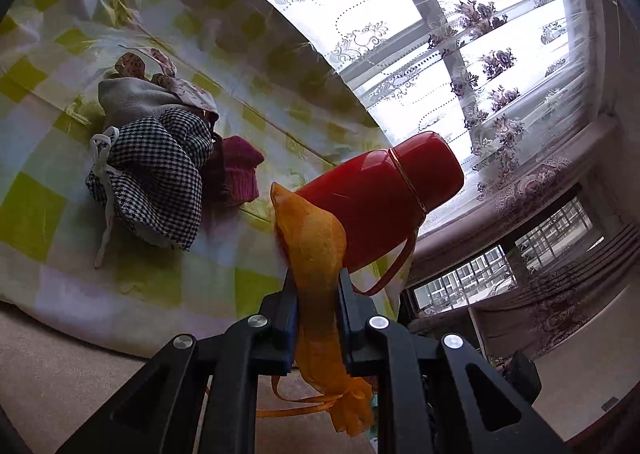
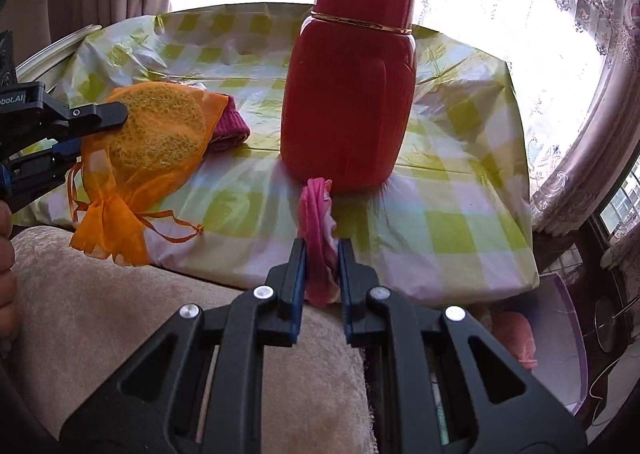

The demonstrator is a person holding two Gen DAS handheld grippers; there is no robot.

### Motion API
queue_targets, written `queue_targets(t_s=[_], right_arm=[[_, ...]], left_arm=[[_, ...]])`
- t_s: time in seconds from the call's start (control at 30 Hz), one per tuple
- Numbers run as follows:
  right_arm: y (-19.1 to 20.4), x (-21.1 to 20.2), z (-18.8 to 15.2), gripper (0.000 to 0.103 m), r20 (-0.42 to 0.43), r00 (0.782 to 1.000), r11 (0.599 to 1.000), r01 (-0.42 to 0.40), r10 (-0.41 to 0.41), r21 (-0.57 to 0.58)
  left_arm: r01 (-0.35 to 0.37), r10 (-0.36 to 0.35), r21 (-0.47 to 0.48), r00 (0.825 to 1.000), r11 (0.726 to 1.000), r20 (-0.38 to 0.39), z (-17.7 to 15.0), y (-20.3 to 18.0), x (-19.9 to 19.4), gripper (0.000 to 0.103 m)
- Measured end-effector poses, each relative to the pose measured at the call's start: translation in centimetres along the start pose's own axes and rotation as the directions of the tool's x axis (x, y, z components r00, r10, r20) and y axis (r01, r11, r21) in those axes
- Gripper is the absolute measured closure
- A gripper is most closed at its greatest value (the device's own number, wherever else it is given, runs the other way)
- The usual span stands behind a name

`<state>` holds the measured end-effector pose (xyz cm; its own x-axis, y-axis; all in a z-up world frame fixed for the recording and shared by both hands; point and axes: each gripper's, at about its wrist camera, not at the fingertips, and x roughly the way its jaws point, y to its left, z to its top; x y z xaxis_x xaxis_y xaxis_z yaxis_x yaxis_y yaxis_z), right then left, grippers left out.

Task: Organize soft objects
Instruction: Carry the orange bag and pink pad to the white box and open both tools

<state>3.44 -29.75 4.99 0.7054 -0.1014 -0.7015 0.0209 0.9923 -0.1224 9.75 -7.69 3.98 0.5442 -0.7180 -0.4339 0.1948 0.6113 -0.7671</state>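
My left gripper (image 1: 316, 274) is shut on an orange mesh pouch (image 1: 316, 246) with a round sponge inside; the pouch also shows in the right wrist view (image 2: 156, 142), held above the table's near left edge. My right gripper (image 2: 322, 250) is shut on a pink soft cloth (image 2: 318, 222), just in front of a red thermos (image 2: 348, 86). On the table lies a heap of a houndstooth cloth bag (image 1: 156, 174), a grey cloth (image 1: 136, 98), a floral cloth (image 1: 168, 66) and a magenta knitted piece (image 1: 240, 170).
The table carries a green-and-white checked cover (image 2: 460, 182). The red thermos (image 1: 380, 194) stands on it, with a strap hanging. A beige cushion (image 2: 120, 314) lies below the grippers. A purple bin (image 2: 560, 334) holding something pink sits at lower right. Curtained windows stand behind.
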Motion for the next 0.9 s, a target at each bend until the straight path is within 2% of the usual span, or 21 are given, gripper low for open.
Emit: queue_targets(t_s=[0.2, 0.4, 0.6, 0.8, 0.9], right_arm=[[-4.6, -1.4, -2.6, 0.085, -0.039, 0.999, 0.995, 0.029, -0.025, 0.096], [-10.3, -3.2, -5.8, 0.085, -0.087, 0.993, 0.973, 0.098, -0.081, 0.210], [-16.0, -5.5, -8.7, 0.085, -0.120, 0.981, 0.934, 0.185, -0.155, 0.306], [-20.8, -7.3, -11.0, 0.085, -0.157, 0.961, 0.881, 0.272, -0.228, 0.386], [-22.6, -8.0, -11.9, 0.085, -0.173, 0.953, 0.856, 0.299, -0.248, 0.421]], left_arm=[[0.041, -0.037, 0.044, 0.995, 0.998, -0.091, -3.0, -3.3, 2.5, 0.086], [0.091, -0.069, 0.104, 0.977, 0.990, -0.202, -6.5, -7.5, 5.4, 0.086], [0.140, -0.080, 0.166, 0.943, 0.976, -0.324, -10.7, -11.4, 8.4, 0.086], [0.180, -0.059, 0.249, 0.902, 0.951, -0.428, -15.0, -15.3, 10.8, 0.086], [0.199, -0.042, 0.274, 0.872, 0.941, -0.487, -16.9, -16.5, 12.0, 0.085]])
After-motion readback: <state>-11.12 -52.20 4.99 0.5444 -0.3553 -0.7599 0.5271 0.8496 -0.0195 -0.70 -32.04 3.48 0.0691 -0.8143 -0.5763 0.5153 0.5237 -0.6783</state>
